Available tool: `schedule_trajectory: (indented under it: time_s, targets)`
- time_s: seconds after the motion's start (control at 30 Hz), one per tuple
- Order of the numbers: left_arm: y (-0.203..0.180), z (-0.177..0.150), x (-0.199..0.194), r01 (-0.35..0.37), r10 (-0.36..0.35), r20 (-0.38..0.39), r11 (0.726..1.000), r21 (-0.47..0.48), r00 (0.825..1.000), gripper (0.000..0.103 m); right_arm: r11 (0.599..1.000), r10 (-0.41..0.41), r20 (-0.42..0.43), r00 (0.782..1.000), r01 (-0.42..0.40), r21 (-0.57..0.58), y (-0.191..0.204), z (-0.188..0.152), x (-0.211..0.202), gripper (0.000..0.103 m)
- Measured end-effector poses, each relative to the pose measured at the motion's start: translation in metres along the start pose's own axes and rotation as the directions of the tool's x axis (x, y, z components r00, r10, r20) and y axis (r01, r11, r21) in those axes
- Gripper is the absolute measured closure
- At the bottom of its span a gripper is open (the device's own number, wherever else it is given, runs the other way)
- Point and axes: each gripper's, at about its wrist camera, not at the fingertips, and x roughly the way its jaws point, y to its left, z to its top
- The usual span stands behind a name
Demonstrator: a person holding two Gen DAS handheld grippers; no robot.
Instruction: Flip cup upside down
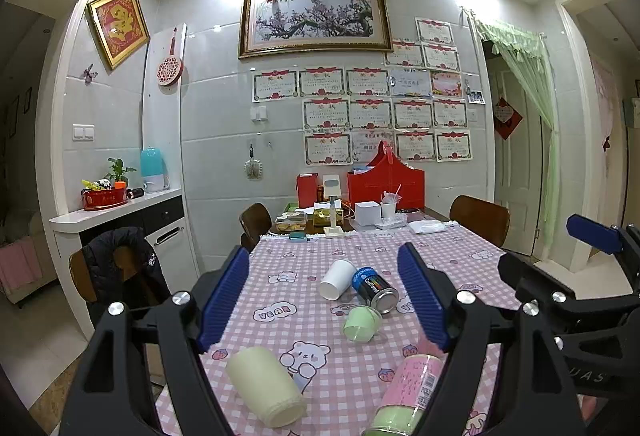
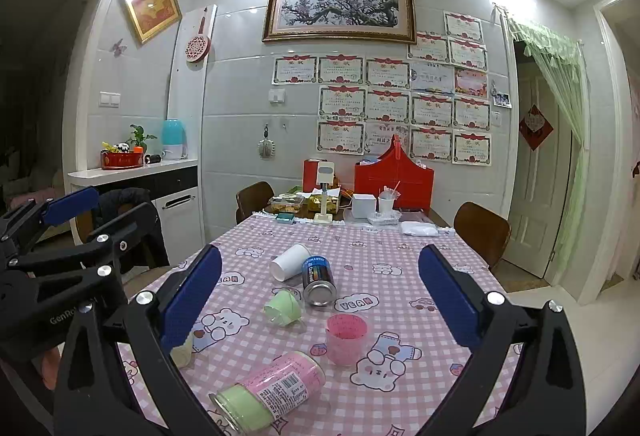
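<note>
A pink translucent cup (image 2: 346, 338) stands upright, mouth up, on the pink checked tablecloth (image 2: 400, 260). A cream cup (image 1: 266, 386) lies on its side near the front left. A white paper cup (image 1: 337, 279) (image 2: 289, 262) and a small green cup (image 1: 361, 323) (image 2: 283, 307) also lie on their sides. My left gripper (image 1: 324, 296) is open and empty above the front of the table. My right gripper (image 2: 320, 300) is open and empty, with the pink cup between and below its fingers.
A dark can (image 1: 375, 289) (image 2: 319, 280) lies beside the white cup. A pink and green bottle (image 2: 270, 390) (image 1: 408, 392) lies near the front edge. Boxes, a red bag (image 1: 386, 182) and food containers crowd the table's far end. Chairs (image 1: 480, 218) stand at the sides.
</note>
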Motion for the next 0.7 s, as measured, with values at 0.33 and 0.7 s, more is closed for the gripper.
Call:
schedule_trajectory:
  time_s: [0.33,0.7]
  targets:
    - [0.0005,-0.0004,0.0018,-0.001,0.001,-0.005,1.000,0.000,1.000,0.027,1.000,0.002,-0.005,1.000,-0.002,0.004,-0.0014,-0.0012,0.0020,0.008]
    - [0.0012,-0.0004,0.0017,0.001,-0.001,-0.006,1.000,0.001,1.000,0.027,1.000,0.002,-0.007,1.000,-0.002,0.005,-0.0011,-0.0026,0.0037,0.008]
